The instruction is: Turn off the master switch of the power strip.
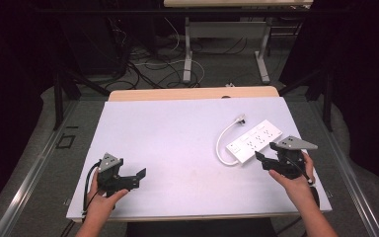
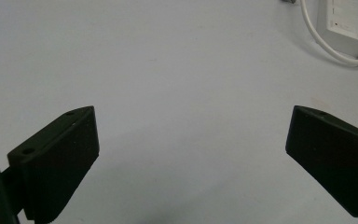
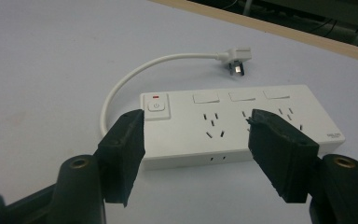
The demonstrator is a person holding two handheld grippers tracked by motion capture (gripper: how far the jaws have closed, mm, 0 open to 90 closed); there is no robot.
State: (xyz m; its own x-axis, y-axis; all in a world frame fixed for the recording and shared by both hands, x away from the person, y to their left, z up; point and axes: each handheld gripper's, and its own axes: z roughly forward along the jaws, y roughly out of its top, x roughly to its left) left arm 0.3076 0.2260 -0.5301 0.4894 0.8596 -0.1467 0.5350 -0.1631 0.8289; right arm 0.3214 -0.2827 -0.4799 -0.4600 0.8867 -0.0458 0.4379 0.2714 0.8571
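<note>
Power strip (image 1: 254, 141), white, lies at the table's (image 1: 177, 128) right side in the high view, its cord (image 1: 220, 143) looping left; your right gripper (image 1: 265, 159) sits just at its near edge. Your left gripper (image 2: 191, 154), in its own view, is spread wide over bare table. Your right gripper's view shows jaws parted, framing the strip, not pressing it.

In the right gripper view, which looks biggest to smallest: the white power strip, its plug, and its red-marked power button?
1. power strip, clearly the largest.
2. power button.
3. plug. It looks close to the button in size but lies farther from the camera, so their order is unsure.
</note>
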